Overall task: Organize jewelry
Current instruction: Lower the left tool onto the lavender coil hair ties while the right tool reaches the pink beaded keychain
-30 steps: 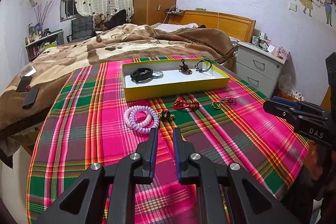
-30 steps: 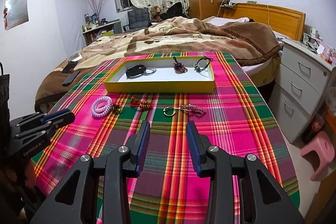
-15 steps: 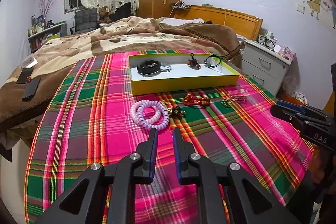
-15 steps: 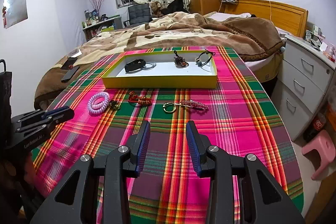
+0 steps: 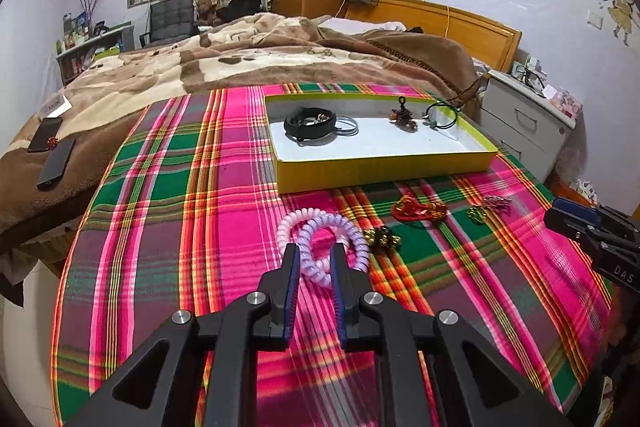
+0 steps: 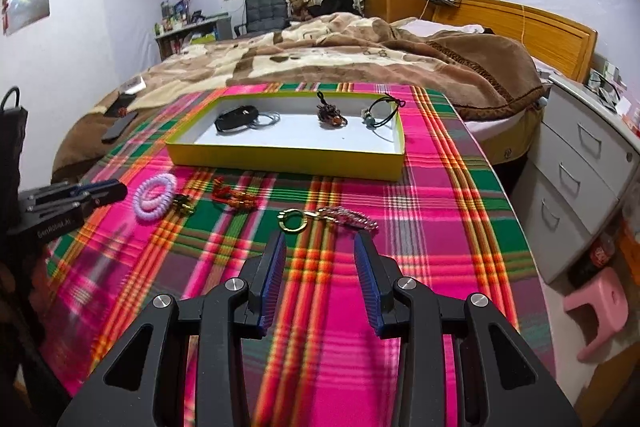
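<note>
The pale pink-and-lilac coiled plastic hair ties (image 5: 322,241) lie on the plaid-clothed surface (image 5: 168,211) just in front of the shallow yellow cardboard tray with a white floor (image 5: 380,169), toward its left end. The left claw (image 5: 314,269) has just been opening; its jaws now stand partly spread, the nearest coil lying between the tips with the pads seemingly not yet pressing on it. Judgement: the coils look light, springy and smooth-skinned — a pinch across one strand should hold, but a hard squeeze would flatten the loop and it may spring out; taking both overlapped loops at the near arc looks best. A small brass-coloured bell charm (image 5: 382,237) lies touching or just beside the coils on the side away from the tray's left end and could be dragged along. The right claw (image 6: 320,269) is spread wide and empty, near a gold ring with a pinkish beaded chain (image 6: 332,217) in front of the tray's middle; that piece looks limp and thin, likely to slump, so the ring is the surer hold. A red knotted cord bracelet (image 6: 234,197) lies between the two groups. Room — the tray's front wall must be cleared by lifting over it; its white floor is bare toward the front, with a black band (image 5: 310,125) and other pieces along the back. The surface's edges are well apart from both claws.
</note>
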`<state>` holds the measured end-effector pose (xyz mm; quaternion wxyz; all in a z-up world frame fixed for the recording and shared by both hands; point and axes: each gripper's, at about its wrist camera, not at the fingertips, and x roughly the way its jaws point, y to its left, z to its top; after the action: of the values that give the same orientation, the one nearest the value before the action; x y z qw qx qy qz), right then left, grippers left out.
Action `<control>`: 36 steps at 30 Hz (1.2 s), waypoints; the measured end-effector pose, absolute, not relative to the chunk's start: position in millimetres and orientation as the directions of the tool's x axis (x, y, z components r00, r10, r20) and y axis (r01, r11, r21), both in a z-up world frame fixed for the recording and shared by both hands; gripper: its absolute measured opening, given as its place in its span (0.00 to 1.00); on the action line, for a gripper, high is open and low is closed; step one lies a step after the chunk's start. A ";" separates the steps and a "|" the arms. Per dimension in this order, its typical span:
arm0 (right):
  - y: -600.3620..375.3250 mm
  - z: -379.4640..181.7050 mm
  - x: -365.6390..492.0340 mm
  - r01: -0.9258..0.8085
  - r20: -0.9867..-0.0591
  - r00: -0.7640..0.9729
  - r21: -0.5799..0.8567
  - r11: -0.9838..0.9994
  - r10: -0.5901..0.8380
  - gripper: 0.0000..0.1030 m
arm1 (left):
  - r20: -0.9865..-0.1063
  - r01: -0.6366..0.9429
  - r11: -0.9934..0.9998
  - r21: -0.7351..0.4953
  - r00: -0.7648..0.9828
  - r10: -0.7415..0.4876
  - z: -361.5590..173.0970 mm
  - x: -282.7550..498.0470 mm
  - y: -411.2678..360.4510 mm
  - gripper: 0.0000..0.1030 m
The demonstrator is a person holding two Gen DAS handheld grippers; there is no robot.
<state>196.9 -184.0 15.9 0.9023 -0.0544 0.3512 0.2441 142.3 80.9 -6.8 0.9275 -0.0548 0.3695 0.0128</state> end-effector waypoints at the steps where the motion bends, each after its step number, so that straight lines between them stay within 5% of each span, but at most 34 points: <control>1: -184.1 14.1 201.8 -0.484 -0.666 0.628 0.070 0.872 0.402 0.35 | -0.691 -0.063 0.994 -0.094 0.723 -0.020 -7.7 145.1 81.1 0.19; 28: -168.5 -20.8 277.4 -0.623 -0.796 0.463 0.023 0.782 0.391 0.35 | -0.757 -0.021 0.994 -0.112 0.649 -0.071 -25.2 189.2 83.6 0.20; 32: -168.5 -20.6 276.4 -0.595 -0.796 0.462 0.050 0.802 0.392 0.20 | -0.758 -0.019 0.994 -0.107 0.649 -0.069 -25.4 190.1 82.6 0.20; 36: -170.4 -19.9 273.0 -0.567 -0.789 0.469 0.075 0.821 0.396 0.17 | -0.758 -0.015 0.995 -0.099 0.648 -0.065 -25.7 190.2 81.1 0.20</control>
<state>273.0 -170.4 -19.9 0.8514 -0.0989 0.4305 0.2827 190.2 81.1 -25.7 0.9066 -0.0479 0.4191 -0.0139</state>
